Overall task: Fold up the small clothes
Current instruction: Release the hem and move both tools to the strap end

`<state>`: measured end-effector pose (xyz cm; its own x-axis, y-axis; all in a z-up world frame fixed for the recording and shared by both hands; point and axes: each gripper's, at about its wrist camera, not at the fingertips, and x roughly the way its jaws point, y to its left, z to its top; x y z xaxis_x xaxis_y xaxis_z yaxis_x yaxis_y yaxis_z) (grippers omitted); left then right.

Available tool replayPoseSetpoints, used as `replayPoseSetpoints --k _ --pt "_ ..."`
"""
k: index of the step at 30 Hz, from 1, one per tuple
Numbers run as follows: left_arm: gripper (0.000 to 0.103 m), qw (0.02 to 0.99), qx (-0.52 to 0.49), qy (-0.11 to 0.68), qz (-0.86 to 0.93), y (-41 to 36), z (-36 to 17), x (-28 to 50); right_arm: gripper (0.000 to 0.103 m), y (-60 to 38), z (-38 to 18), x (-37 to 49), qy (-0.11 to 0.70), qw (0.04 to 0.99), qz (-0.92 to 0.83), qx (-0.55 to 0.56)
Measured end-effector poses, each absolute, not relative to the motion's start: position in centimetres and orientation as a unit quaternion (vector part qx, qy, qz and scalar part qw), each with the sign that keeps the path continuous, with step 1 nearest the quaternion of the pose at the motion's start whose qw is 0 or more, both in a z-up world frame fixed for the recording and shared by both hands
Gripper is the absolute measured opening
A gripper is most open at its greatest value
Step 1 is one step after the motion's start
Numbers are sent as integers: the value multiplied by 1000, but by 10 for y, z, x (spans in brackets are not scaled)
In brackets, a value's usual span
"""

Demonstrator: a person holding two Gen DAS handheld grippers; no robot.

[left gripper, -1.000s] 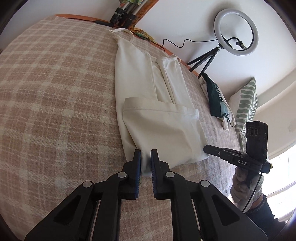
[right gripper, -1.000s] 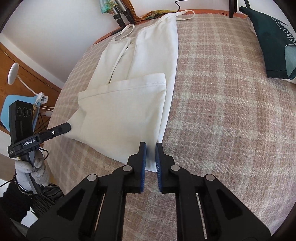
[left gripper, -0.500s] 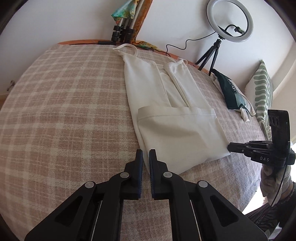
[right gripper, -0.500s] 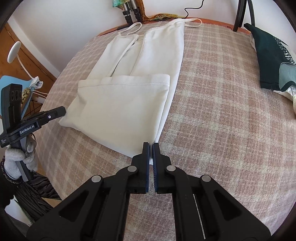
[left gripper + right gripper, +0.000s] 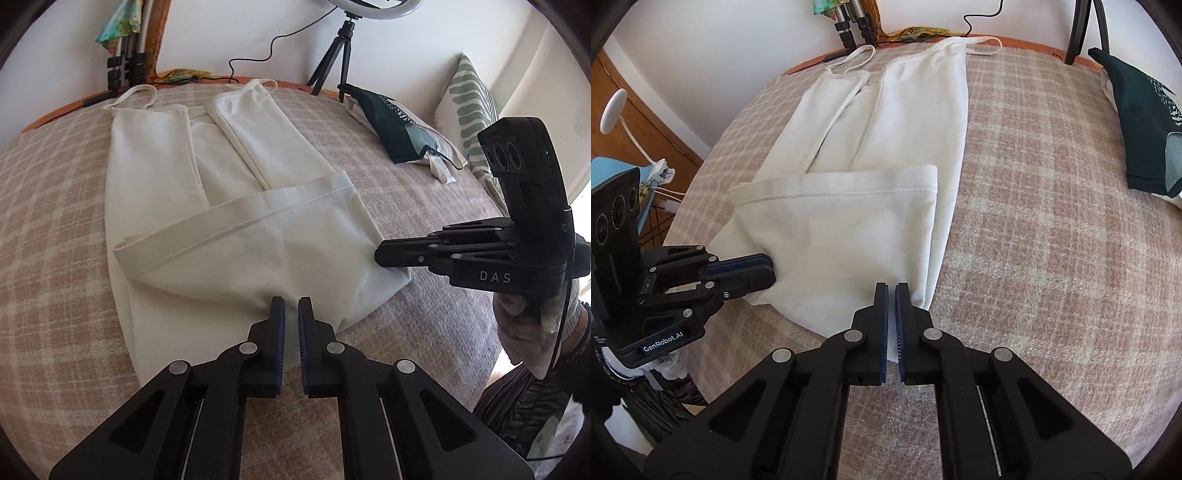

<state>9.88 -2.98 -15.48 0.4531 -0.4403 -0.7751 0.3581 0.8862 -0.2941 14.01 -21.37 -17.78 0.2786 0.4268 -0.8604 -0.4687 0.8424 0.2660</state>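
A white strappy garment [image 5: 236, 206] lies on the plaid bed cover [image 5: 55, 229], its bottom part folded up over the middle; it also shows in the right wrist view [image 5: 871, 184]. My left gripper [image 5: 291, 308] is shut on the near folded edge of the garment at its left corner, also seen from the side in the right wrist view [image 5: 764, 271]. My right gripper [image 5: 891, 295] is shut on the near folded edge at the right corner, also seen in the left wrist view [image 5: 384, 254].
A dark green pillow [image 5: 391, 125] and a green patterned pillow [image 5: 469, 96] lie at the right of the bed. A ring light tripod [image 5: 332, 62] and other stands [image 5: 125, 62] are at the far edge. A wooden cabinet [image 5: 639, 114] stands left of the bed.
Both grippers have come down onto the near folded edge of the garment and closed on its two corners. The fold's near edge is slightly lifted and bunched.
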Motion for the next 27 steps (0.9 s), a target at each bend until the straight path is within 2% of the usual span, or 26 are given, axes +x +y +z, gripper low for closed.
replayPoseSetpoints --k 4,5,7,8,10,12,16,27 --pt "7 849 -62 472 -232 -16 -147 95 5 -222 -170 139 523 801 289 -16" --pt "10 852 -60 469 -225 -13 -145 96 5 -225 -166 143 516 806 291 -11" --pt "24 866 -51 460 -190 -7 -140 100 8 -228 -158 157 503 818 279 -2" --pt "25 869 -56 458 -178 -3 -139 102 11 -231 -153 166 497 824 272 8" --pt "25 870 -84 453 -173 3 -135 106 37 -239 -144 190 486 835 258 35" --pt "25 871 -89 446 -183 -1 -131 107 49 -243 -135 211 474 841 254 58" --pt "25 869 -73 450 -191 -16 -132 114 50 -230 -131 256 473 844 250 50" --pt "25 863 -62 466 -186 -19 -148 120 50 -199 -173 339 505 824 255 26"
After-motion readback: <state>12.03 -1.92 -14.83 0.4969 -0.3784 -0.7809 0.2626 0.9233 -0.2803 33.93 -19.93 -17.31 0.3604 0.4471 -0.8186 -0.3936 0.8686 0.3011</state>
